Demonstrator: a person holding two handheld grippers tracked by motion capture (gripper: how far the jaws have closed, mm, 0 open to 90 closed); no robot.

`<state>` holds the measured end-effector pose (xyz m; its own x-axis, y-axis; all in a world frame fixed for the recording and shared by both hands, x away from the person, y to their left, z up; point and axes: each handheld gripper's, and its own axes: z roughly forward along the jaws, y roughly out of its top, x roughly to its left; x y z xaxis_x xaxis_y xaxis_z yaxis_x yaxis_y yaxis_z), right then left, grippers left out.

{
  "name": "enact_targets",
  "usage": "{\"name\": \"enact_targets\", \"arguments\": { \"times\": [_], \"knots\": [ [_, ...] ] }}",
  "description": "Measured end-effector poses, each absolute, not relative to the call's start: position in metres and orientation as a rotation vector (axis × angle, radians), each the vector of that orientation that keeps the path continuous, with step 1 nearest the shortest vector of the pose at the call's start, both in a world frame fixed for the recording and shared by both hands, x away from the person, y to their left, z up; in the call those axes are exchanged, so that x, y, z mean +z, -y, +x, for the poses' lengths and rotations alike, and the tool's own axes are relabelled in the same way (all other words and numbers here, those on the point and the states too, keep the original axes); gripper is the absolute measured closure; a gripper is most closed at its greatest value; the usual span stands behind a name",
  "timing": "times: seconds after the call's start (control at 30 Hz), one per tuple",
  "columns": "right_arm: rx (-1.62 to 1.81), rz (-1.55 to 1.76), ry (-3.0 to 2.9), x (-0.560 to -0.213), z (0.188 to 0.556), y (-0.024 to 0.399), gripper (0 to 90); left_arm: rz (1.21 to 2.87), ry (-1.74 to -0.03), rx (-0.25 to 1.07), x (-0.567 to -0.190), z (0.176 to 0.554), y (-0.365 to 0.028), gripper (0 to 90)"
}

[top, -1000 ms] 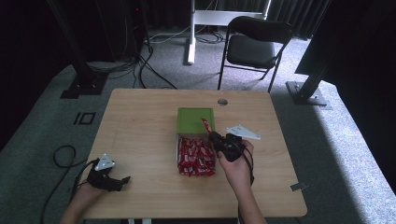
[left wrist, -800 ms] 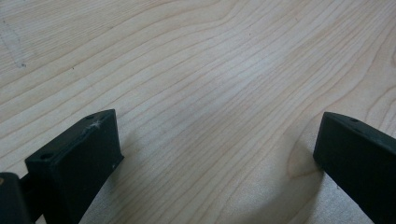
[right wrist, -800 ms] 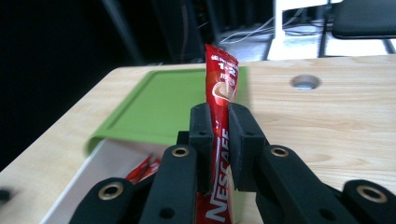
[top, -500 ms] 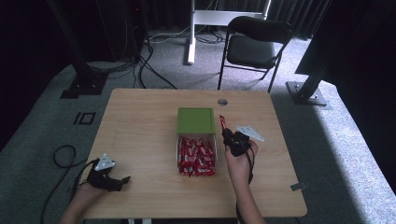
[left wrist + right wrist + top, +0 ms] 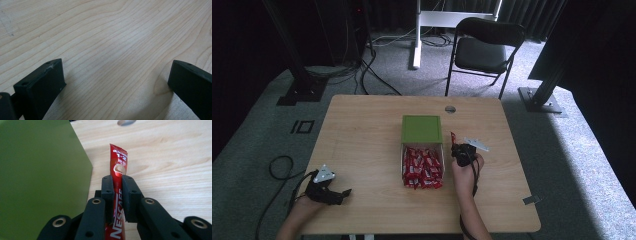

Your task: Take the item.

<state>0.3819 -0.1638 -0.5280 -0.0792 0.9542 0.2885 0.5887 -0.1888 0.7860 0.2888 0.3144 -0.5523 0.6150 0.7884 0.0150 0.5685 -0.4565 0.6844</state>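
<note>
Sachet (image 5: 117, 195) btm cut off, prob. Nescafé

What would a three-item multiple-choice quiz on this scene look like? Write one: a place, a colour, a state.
1. Where is the right tool?
A. right of the green box
B. left of it
C. at the table's far edge

2. What colour is the sachet it holds?
A. blue
B. red
C. yellow

3. How is the left tool?
A. shut on a sachet
B. shut on nothing
C. open

Key: 1 A, the high view puts it beside the green box. 2 B, the right gripper view shows red. 3 C, the left gripper view shows its jaws wide apart over bare table.
</note>
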Motion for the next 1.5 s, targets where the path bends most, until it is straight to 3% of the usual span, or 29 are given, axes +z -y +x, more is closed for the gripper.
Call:
{"name": "enact_targets", "arguments": {
  "times": [0.67,0.93,1.03,1.3,1.33,1.5],
  "knots": [
    [1.081,1.835,-1.739,-0.555,0.397,0.155,78.8,2.192,-1.06,0.44,-0.552,0.289,-0.314,1.5],
    [1.153,1.732,-1.768,-0.539,0.392,0.158,61.7,2.192,-1.06,0.44,-0.552,0.289,-0.314,1.5],
    [1.189,1.628,-1.819,-0.528,0.387,0.162,51.2,2.192,-1.059,0.441,-0.552,0.289,-0.314,1.6],
    [1.165,1.563,-1.861,-0.516,0.381,0.178,36.9,2.192,-1.059,0.441,-0.552,0.289,-0.314,1.6],
    [1.128,1.538,-1.876,-0.517,0.38,0.182,31.0,2.192,-1.06,0.44,-0.552,0.289,-0.314,1.6],
    [1.108,1.558,-1.856,-0.521,0.376,0.193,25.9,2.192,-1.059,0.44,-0.552,0.289,-0.314,1.6]
  ]
}}
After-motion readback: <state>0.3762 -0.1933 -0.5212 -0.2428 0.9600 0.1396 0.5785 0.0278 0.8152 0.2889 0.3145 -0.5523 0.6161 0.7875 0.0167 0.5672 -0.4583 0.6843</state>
